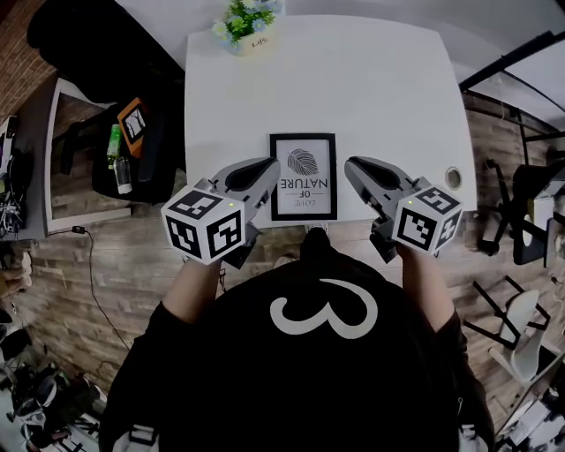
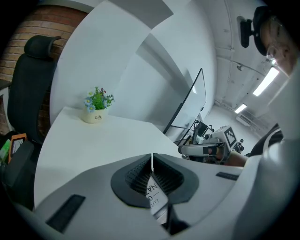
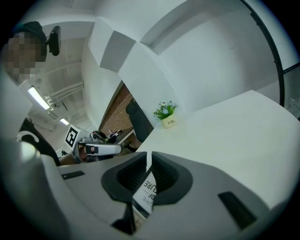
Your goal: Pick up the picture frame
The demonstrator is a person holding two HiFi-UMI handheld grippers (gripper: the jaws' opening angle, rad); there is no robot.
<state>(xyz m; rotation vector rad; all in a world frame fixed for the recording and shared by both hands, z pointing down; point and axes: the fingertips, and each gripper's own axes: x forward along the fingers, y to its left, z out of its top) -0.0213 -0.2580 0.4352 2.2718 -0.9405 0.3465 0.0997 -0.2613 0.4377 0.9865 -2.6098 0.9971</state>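
Between left gripper [image 1: 270, 165] and right gripper [image 1: 350, 167], picture frame [image 1: 303, 177] flat on table [image 1: 397, 106] — both jaws together

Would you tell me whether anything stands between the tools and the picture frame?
Nothing visible: the frame lies on the table between the left tool and right tool; the plant stands at its far edge.

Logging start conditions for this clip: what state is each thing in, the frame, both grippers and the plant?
picture frame: flat on the table, face up, ungripped.
left gripper: shut, empty, at the frame's left side.
right gripper: shut, empty, at the frame's right side.
potted plant: upright, at the table's far edge.
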